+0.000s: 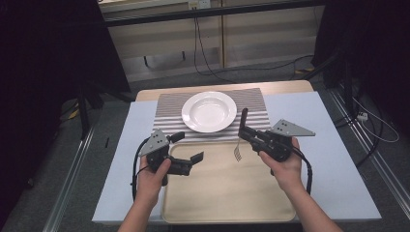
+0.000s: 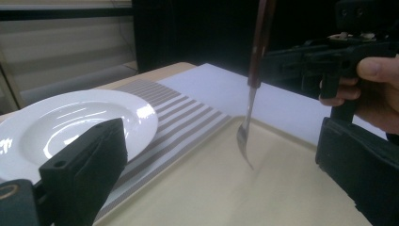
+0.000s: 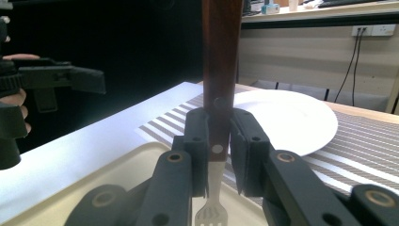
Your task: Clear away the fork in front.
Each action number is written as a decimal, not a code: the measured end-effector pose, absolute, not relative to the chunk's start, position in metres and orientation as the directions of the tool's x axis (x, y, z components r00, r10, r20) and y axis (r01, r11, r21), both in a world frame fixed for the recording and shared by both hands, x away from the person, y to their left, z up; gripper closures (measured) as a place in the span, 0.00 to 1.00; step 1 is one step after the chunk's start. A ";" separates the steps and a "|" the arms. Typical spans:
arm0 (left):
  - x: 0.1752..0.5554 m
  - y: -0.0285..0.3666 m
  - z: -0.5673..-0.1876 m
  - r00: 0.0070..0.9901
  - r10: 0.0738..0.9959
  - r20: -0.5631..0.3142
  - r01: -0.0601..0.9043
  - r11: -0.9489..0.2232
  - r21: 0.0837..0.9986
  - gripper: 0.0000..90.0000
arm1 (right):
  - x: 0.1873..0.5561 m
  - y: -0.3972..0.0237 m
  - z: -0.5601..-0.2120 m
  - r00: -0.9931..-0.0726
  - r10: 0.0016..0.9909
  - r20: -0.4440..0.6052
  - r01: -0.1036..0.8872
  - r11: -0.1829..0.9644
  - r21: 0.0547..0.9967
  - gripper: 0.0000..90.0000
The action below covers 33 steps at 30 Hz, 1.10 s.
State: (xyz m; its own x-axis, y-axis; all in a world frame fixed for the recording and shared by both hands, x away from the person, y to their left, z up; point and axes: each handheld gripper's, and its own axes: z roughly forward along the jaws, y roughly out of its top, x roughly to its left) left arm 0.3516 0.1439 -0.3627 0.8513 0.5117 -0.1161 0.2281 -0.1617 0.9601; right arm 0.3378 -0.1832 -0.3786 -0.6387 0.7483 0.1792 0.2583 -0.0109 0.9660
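My right gripper point(image 1: 244, 133) is shut on a fork point(image 1: 243, 121), held upright with its dark wooden handle up. The fork's tines point(image 1: 238, 153) hang just above the far edge of a beige tray point(image 1: 227, 188). In the right gripper view the pads clamp the handle point(image 3: 221, 70) near its lower rivet. My left gripper point(image 1: 187, 147) is open over the tray's near-left part, with nothing between its jaws. In the left gripper view the fork point(image 2: 249, 103) hangs ahead of that gripper point(image 2: 226, 169). A white plate point(image 1: 208, 111) rests on a striped placemat point(image 1: 167, 108) beyond the tray.
A white sheet point(image 1: 333, 159) covers the table under the tray and placemat. Cables run across the floor behind the table, and dark stands flank it on both sides. The person's hand point(image 2: 376, 89) wraps the right gripper's body.
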 end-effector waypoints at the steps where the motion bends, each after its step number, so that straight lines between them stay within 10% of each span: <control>1: 0.352 0.142 -0.362 0.850 0.514 -0.114 0.225 -0.160 0.961 0.03 | 0.338 -0.182 -0.379 -0.643 0.745 0.180 0.261 -0.008 0.965 0.86; 33: 0.366 0.098 -0.349 0.836 0.540 -0.097 0.212 -0.156 0.965 0.13 | 0.331 -0.155 -0.386 -0.700 0.691 0.180 0.271 0.023 0.962 0.86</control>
State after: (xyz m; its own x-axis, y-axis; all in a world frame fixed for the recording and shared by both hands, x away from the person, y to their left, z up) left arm 0.3660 0.0979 -0.3490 0.8364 0.5395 -0.0970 0.2123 -0.1556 0.9647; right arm 0.3312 -0.1552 -0.3861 -0.6997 0.6913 0.1804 0.2709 0.0230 0.9623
